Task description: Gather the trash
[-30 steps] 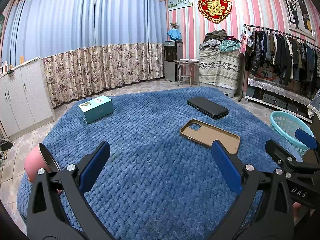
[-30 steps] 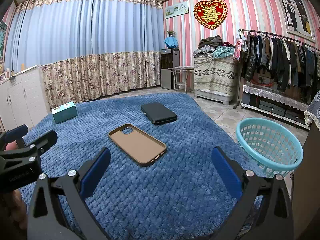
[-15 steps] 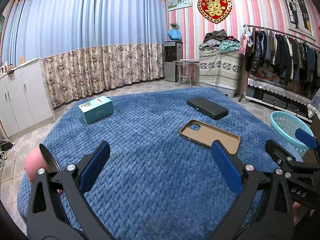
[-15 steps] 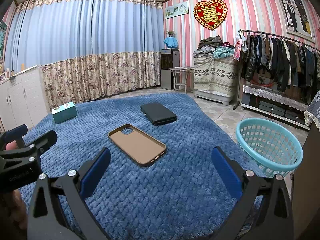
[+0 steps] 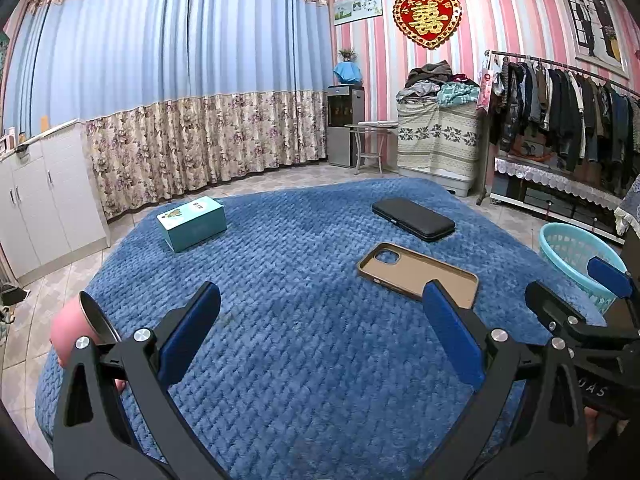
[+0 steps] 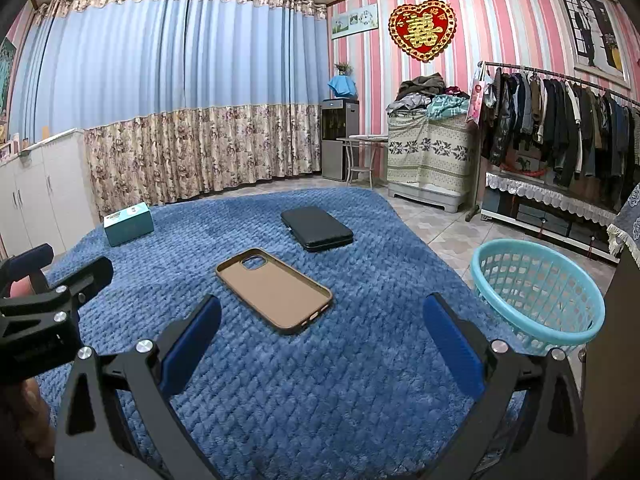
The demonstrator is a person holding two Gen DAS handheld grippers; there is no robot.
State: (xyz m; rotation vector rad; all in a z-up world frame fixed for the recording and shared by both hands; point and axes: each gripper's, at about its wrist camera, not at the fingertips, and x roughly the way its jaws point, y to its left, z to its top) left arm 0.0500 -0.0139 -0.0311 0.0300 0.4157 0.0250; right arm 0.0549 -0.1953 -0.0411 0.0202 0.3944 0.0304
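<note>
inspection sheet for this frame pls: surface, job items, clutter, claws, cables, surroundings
Surface: blue quilted blanket, flat, no spill visible.
Job's things: tan phone case lying open side up mid-blanket; black case beyond it; teal box at the far left; turquoise basket on the floor at the right, looks empty.
Clutter: pink cylinder with a metal end at the blanket's left edge.
Claws: left claw open, above bare blanket; right claw open, just short of the phone case; neither holds anything.
Cables: nothing seen.
Surroundings: clothes rack, white cabinet, curtains.
</note>
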